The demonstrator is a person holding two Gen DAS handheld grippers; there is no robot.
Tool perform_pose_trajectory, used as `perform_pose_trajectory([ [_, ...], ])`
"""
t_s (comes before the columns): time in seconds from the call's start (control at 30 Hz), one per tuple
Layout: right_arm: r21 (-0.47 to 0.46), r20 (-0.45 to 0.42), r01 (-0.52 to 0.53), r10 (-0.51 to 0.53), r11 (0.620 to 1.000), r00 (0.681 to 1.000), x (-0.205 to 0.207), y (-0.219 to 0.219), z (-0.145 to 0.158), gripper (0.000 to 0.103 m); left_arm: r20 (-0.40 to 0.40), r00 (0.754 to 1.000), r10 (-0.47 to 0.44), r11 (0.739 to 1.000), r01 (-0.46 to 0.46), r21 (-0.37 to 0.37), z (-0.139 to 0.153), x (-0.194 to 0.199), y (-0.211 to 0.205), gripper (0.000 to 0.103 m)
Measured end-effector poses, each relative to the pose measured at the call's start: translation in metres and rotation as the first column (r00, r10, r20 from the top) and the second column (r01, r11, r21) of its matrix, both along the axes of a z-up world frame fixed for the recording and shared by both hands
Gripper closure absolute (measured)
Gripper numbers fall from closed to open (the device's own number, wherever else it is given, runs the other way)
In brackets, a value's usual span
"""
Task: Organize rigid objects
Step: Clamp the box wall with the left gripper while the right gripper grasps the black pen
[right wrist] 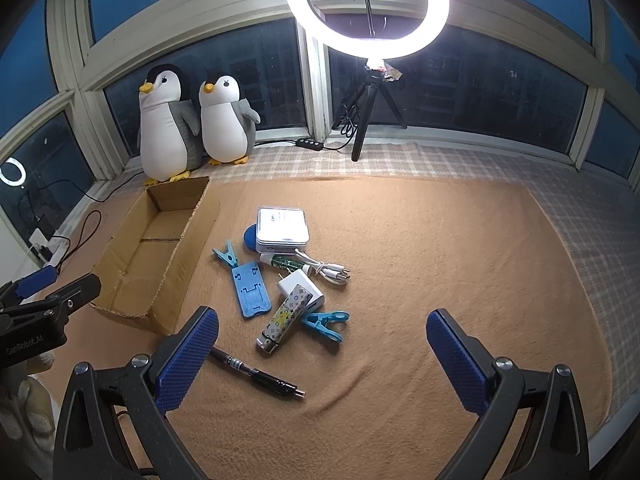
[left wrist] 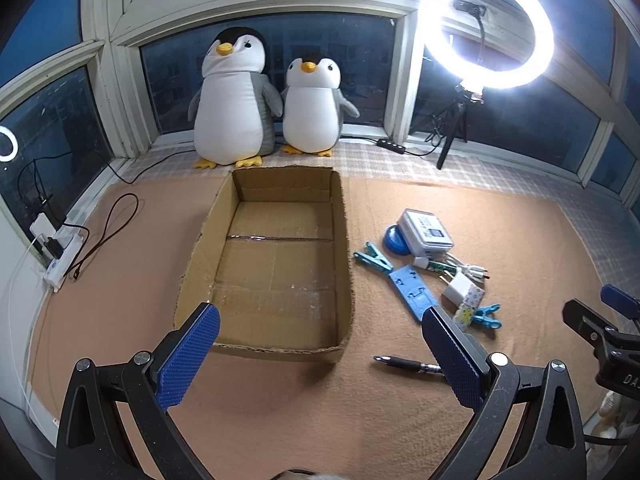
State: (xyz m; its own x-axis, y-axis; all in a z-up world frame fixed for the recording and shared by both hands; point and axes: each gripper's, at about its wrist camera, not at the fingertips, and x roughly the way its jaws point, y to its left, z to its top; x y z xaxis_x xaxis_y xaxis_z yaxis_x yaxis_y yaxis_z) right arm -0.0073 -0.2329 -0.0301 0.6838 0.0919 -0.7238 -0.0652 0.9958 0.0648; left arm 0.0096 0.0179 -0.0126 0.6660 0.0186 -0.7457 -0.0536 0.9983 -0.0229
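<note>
An empty cardboard box (left wrist: 224, 216) (right wrist: 120, 240) lies open on the tan blanket. To its right sits a cluster: a white tin (left wrist: 427, 229) (right wrist: 282, 225) on a blue disc (left wrist: 394, 240), two blue clips (left wrist: 372, 259) (right wrist: 325, 322), a blue phone stand (left wrist: 412, 290) (right wrist: 252, 290), a white charger (left wrist: 456, 290) (right wrist: 300, 286), a patterned lighter (right wrist: 286, 316), a white cable (right wrist: 326, 268) and a black pen (left wrist: 404, 363) (right wrist: 256, 374). My left gripper (left wrist: 320, 354) hangs open over the box's near end. My right gripper (right wrist: 322, 354) hangs open just short of the lighter and pen.
Two plush penguins (left wrist: 236, 96) (left wrist: 312, 108) stand at the window behind the box. A ring light on a tripod (right wrist: 368, 8) stands at the back. A power strip with cables (left wrist: 56, 248) lies at the far left. Bare blanket (right wrist: 460, 248) stretches right of the cluster.
</note>
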Motion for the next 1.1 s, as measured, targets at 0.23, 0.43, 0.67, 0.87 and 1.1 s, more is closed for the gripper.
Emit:
perform_pose_trajectory([
  [0.23,0.022,-0.025,-0.031,0.031,0.999,0.999,0.003,-0.004,-0.012,0.000,-0.028,0.998,0.062,0.997,-0.060,0.038,-0.016,0.011,0.029,0.001],
  [0.43,0.053,-0.048,-0.060,0.063,0.997,0.997,0.007,-0.009,-0.023,0.000,-0.059,0.990,0.125,0.991,-0.122,0.057,-0.035,0.022,0.061,0.001],
  [0.67,0.057,-0.066,-0.110,0.114,0.992,0.991,0.008,-0.008,-0.036,0.000,-0.117,0.971,0.210,0.976,-0.202,0.076,-0.066,0.042,0.100,0.007],
  [0.87,0.067,-0.105,-0.173,0.179,0.983,0.978,0.012,-0.003,-0.047,0.000,-0.174,0.955,0.241,0.970,-0.233,0.066,-0.091,0.058,0.128,0.018],
  [1.1,-0.008,-0.186,-0.390,0.382,0.921,0.905,0.016,0.038,-0.063,0.005,-0.238,0.942,0.235,0.972,-0.228,0.057,-0.115,0.072,0.142,0.034],
])
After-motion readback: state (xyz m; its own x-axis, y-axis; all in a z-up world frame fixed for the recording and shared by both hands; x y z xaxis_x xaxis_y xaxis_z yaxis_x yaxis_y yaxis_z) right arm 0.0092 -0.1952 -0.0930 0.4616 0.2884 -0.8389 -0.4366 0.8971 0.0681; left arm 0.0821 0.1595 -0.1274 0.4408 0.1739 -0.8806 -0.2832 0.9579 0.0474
